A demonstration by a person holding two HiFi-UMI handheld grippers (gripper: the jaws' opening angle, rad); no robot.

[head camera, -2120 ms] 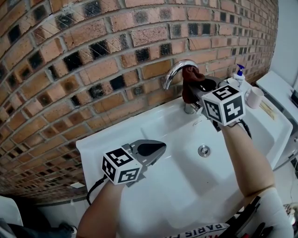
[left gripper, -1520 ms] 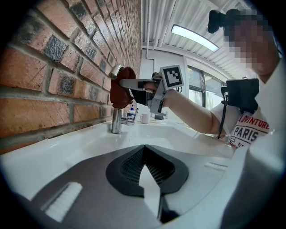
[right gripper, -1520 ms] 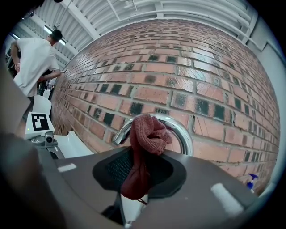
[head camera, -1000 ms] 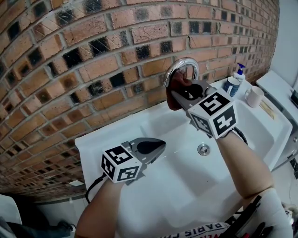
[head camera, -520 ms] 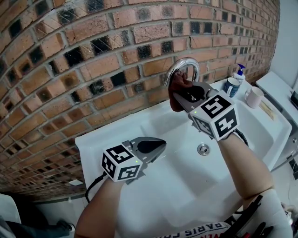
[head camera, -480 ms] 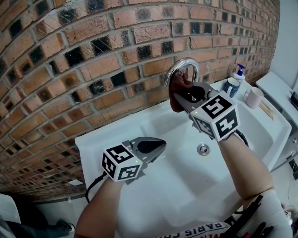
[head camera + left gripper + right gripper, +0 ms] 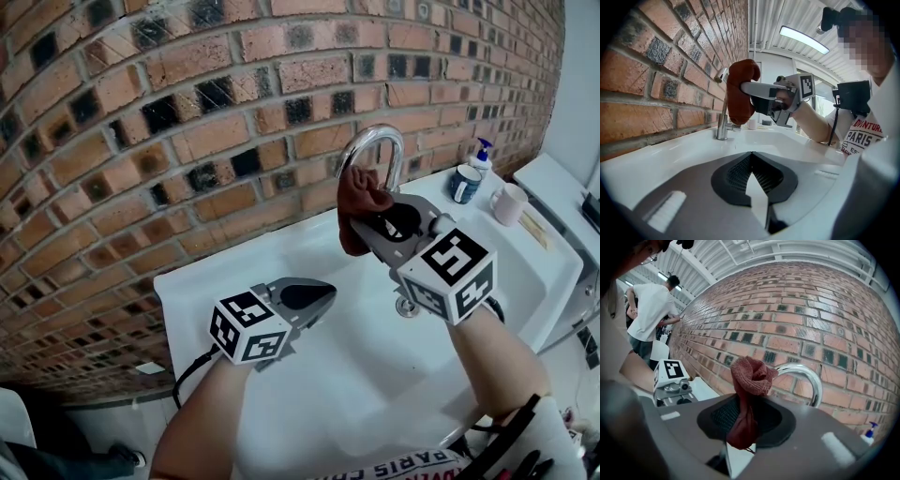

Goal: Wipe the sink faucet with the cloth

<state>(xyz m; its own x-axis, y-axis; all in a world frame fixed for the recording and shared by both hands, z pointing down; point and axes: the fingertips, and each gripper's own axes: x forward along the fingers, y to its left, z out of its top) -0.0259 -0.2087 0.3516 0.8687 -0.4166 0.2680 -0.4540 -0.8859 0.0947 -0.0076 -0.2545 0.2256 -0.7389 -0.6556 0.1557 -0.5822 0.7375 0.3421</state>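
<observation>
A chrome arched faucet (image 7: 375, 150) rises at the back of the white sink (image 7: 281, 262) against the brick wall. My right gripper (image 7: 364, 214) is shut on a dark red cloth (image 7: 356, 202), and the bunched cloth is held against the spout's left, down-curving end. The right gripper view has the cloth (image 7: 749, 380) in front of the faucet's arch (image 7: 806, 376). My left gripper (image 7: 319, 298) hovers shut and empty over the sink's left side, away from the faucet. From the left gripper view, the cloth (image 7: 739, 91) covers the spout (image 7: 721, 75).
A soap pump bottle (image 7: 482, 155), a blue cup (image 7: 463, 183) and a pink mug (image 7: 509, 203) stand on the sink's right rim. The drain (image 7: 405, 307) lies in the basin. A person in a white shirt (image 7: 650, 310) stands far left.
My right gripper has carried the cloth from the faucet's right side over the arch to its left end, then slightly down and back. The left gripper has stayed put.
</observation>
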